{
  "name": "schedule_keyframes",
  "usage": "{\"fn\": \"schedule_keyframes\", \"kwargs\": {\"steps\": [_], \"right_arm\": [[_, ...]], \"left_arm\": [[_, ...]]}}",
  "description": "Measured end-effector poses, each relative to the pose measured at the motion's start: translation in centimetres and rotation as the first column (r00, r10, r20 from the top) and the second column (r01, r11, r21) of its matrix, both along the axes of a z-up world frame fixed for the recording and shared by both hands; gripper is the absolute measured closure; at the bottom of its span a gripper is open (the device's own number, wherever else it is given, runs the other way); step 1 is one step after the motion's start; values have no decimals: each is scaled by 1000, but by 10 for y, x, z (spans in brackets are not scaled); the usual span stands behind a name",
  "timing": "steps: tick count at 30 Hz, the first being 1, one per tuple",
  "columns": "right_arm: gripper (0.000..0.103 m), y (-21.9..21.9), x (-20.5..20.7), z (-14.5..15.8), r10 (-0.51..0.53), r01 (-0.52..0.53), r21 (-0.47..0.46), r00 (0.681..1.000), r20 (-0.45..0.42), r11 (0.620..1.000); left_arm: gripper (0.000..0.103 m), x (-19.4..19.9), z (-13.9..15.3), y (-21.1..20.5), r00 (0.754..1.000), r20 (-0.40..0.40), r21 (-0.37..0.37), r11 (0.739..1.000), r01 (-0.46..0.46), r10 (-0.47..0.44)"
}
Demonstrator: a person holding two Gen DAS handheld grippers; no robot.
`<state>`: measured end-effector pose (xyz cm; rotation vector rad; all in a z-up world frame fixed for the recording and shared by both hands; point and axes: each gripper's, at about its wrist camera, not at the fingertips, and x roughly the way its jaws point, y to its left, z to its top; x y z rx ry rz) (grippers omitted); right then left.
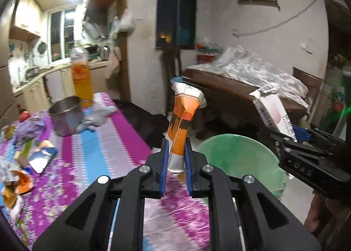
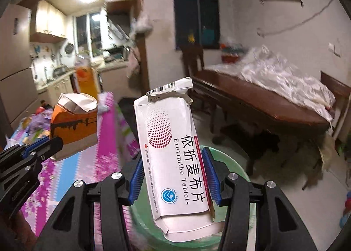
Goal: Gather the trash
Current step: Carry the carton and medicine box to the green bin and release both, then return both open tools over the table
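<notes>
Left hand-held gripper (image 1: 175, 161) clamps the carton (image 1: 183, 123); right hand-held gripper (image 2: 173, 176) clamps the box (image 2: 173, 154) (tilted). Early release risks missing the bin (image 1: 239, 154).

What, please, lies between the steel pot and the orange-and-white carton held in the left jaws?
In the left wrist view, only bare striped tablecloth separates the steel pot from the carton.

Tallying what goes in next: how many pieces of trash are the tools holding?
2: a crumpled orange-and-white paper cup in the left tool, a white cardboard tablet box in the right tool.
</notes>
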<state>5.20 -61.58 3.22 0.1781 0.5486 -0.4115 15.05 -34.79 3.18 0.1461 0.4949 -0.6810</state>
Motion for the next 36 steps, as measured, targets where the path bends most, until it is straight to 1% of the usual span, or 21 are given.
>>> {"fn": "schedule_keyframes", "kwargs": {"steps": [2,3,9,10,11,14,17,20,22,23,25,28,29,30,31,32,33,34,35,36], "right_arm": [[52,-13,11,-7,0,1,27,999,-44,1000],[52,-24,14,-11,-2,5,39,997,-75,999],[52,-70,42,-39,1,24,124,981,-194,992],[52,-65,42,-45,0,28,131,978,-209,991],[52,-72,45,-51,0,34,145,974,-227,989],[52,-76,51,-65,-4,51,162,960,-279,985],[52,-89,59,-79,-9,69,173,946,-324,982],[55,-94,62,-88,-6,70,177,941,-338,982],[55,-98,62,-93,-18,80,170,940,-341,982],[54,-98,60,-93,-21,81,170,944,-329,982],[51,-94,54,-88,-25,79,169,953,-301,982],[51,-81,44,-66,-38,69,129,973,-230,989],[49,-75,40,-56,-30,54,117,979,-199,992],[41,-64,36,-43,-4,18,100,990,-143,995],[32,-56,32,-33,5,4,83,994,-110,997],[30,-43,25,-22,7,-4,51,998,-61,999],[25,-32,18,-12,21,-21,30,1000,-8,999],[17,-18,11,-2,42,-42,12,998,50,999],[12,-5,4,3,58,-58,-9,994,95,998],[6,16,-4,8,86,-80,-51,984,155,996]], "left_arm": [[91,3,-5,-15,999,-33,13,999,30,-30],[91,6,-9,-26,997,-62,20,999,50,-48],[91,28,-33,-70,980,-182,82,992,100,-83],[91,32,-38,-75,976,-202,96,990,104,-83],[91,34,-40,-80,973,-217,104,989,109,-84],[91,45,-52,-94,960,-268,139,983,119,-78],[91,51,-62,-99,952,-300,162,979,120,-67],[91,53,-67,-104,948,-311,170,977,127,-69],[91,56,-73,-109,945,-321,186,974,133,-68],[91,56,-75,-110,942,-327,190,972,136,-68],[91,56,-74,-105,946,-319,184,975,121,-57],[90,56,-69,-100,945,-324,166,980,111,-52],[87,55,-66,-97,946,-320,160,981,106,-50],[77,54,-62,-94,947,-316,152,983,105,-52],[71,52,-58,-89,952,-301,146,984,99,-51],[61,49,-52,-81,962,-270,147,986,84,-41],[54,46,-47,-72,969,-244,146,987,68,-31],[51,44,-44,-65,973,-228,143,988,59,-25],[44,40,-39,-50,981,-195,138,990,44,-17],[33,38,-36,-39,986,-168,134,990,31,-8]]}}
